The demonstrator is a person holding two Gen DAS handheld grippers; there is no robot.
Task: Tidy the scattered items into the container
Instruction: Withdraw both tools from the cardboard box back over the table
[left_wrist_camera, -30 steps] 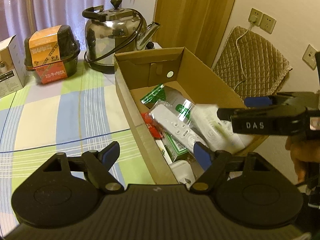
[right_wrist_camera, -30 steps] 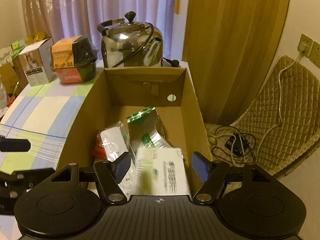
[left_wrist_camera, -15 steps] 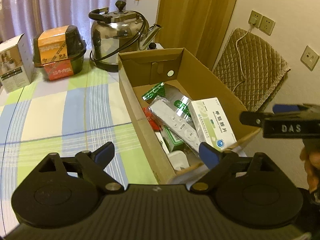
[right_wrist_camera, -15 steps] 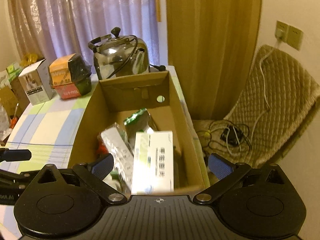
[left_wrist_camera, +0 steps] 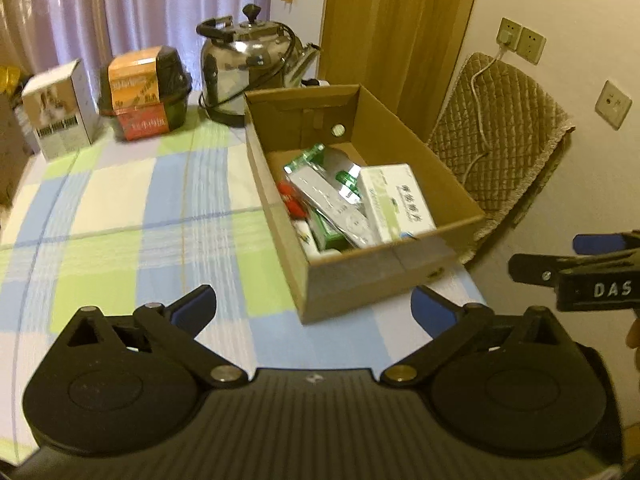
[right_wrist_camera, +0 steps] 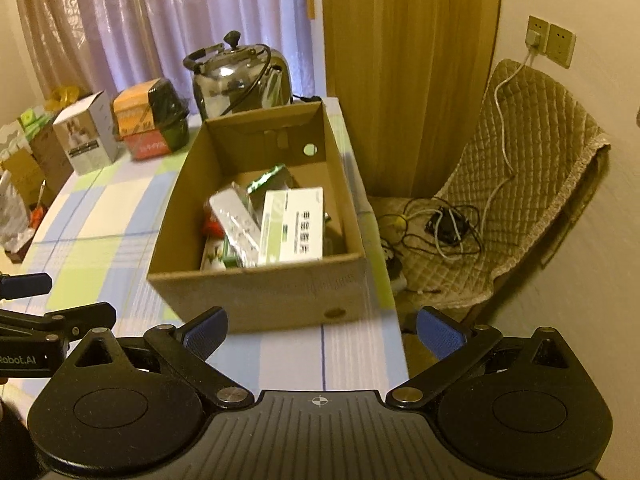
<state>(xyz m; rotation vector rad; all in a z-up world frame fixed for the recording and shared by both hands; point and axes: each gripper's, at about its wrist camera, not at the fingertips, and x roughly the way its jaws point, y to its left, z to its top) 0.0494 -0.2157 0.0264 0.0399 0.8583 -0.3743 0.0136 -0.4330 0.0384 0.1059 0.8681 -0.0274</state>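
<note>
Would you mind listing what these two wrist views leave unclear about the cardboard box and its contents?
- Items low in the cardboard box: both views, covered by the white medicine box and remote.
- Medicine box print: both views, motion blur, unreadable.
- Right gripper: left wrist view, cut off by the frame edge.
- Table near edge: both views, hidden behind gripper bodies.

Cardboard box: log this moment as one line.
cardboard box: upright on table | white medicine carton: inside, on top | left claw: open, empty | right claw: open, empty
</note>
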